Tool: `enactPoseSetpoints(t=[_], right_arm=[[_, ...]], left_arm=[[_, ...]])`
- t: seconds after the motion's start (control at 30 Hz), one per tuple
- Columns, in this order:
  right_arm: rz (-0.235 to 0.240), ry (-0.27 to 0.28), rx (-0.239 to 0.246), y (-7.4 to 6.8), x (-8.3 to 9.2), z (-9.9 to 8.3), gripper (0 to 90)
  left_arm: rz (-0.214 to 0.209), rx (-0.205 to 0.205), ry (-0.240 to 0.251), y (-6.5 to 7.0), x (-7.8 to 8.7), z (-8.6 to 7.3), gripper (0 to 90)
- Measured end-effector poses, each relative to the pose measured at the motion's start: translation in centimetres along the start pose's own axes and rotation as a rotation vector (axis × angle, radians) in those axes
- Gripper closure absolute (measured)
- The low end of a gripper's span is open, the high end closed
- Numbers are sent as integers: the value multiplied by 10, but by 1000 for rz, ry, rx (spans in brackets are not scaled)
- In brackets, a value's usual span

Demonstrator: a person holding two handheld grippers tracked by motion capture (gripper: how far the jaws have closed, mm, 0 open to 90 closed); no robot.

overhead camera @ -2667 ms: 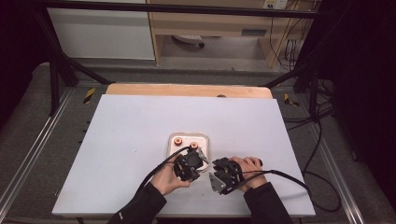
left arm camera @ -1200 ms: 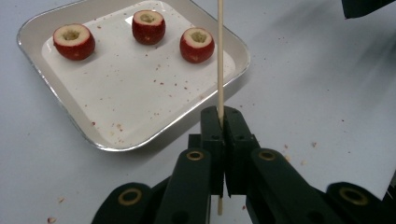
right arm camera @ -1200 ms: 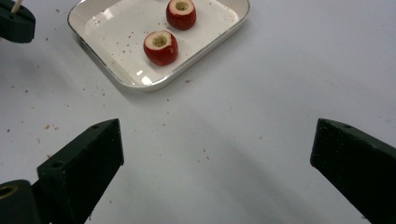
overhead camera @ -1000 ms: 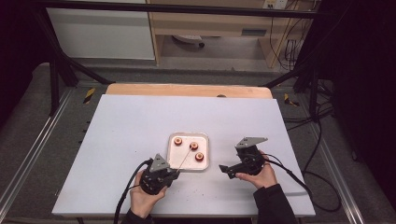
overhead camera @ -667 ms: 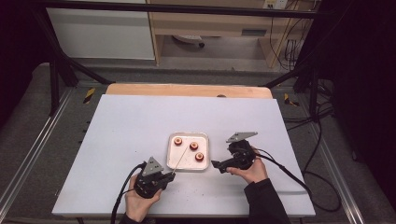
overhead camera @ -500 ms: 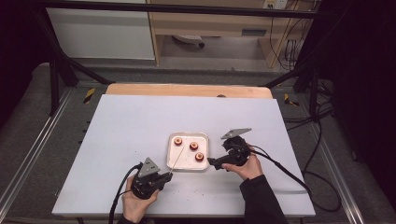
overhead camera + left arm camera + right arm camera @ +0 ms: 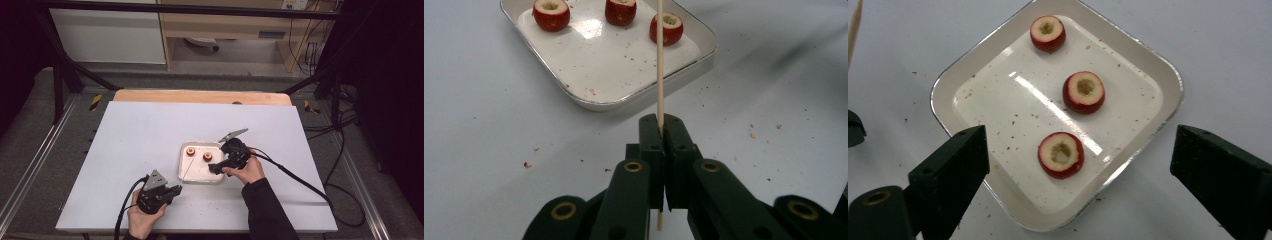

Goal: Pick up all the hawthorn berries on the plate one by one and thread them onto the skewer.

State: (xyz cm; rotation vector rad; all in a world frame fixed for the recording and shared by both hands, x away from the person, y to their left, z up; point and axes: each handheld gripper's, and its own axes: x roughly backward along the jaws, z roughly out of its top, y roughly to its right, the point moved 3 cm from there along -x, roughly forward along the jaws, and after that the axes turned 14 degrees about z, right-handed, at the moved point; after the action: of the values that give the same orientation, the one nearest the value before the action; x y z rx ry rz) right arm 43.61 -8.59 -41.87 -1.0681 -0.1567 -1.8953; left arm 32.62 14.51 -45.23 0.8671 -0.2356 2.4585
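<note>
Left hand-held gripper (image 7: 663, 131) clamps the skewer (image 7: 659, 65) aimed at the tray (image 7: 1168, 80); right hand-held gripper (image 7: 1078, 165), jaws spread and just narrowing, should straddle the nearest cored fruit (image 7: 1061, 154) squarely before squeezing.

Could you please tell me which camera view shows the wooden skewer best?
The left gripper view: the wooden skewer runs up the frame's middle, clamped between the left gripper's shut jaws, reaching over the tray. The high view shows it as a thin pale line. The right gripper view catches only its tip.
</note>
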Motion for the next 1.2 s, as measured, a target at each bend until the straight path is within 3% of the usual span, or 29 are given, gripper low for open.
enactPoseSetpoints(t=[0.17, 0.43, 0.67, 1.2], right_arm=[[18, -70, -22, 0, -13, 2, 181], [17, -114, -49, 3, -24, 0, 363], [39, -133, -95, 4, -29, -1, 466], [37, -154, -93, 7, -37, -4, 587]], left_arm=[[0, -7, -8, 1, -1, -1, 883], [-1, -7, -11, 1, -2, -2, 883], [-5, -6, -19, 2, -4, -3, 883], [-8, -13, -24, 2, -5, -4, 883]])
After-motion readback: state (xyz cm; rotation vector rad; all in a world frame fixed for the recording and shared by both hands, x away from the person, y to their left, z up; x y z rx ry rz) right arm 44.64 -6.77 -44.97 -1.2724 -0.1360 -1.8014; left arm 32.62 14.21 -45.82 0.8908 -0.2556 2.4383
